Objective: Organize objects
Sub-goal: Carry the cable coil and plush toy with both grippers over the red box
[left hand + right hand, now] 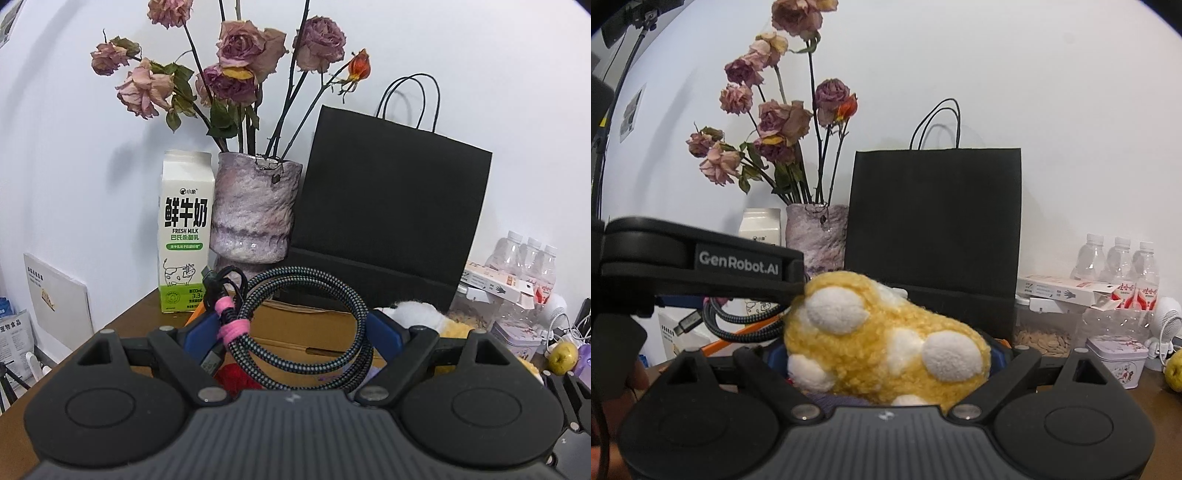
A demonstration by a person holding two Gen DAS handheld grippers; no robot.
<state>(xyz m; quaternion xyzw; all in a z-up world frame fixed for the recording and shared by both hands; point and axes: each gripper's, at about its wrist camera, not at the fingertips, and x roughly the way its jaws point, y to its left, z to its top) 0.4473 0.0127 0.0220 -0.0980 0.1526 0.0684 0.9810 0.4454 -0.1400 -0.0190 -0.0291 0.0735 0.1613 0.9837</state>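
In front of the black paper bag, the left gripper pinches a coiled braided cable between its fingers. The right gripper clamps a yellow plush toy, also before the bag.

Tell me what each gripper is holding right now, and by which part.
Left gripper: coiled braided cable, held across the coil's two sides. Right gripper: yellow plush toy with white spots, held across its body.
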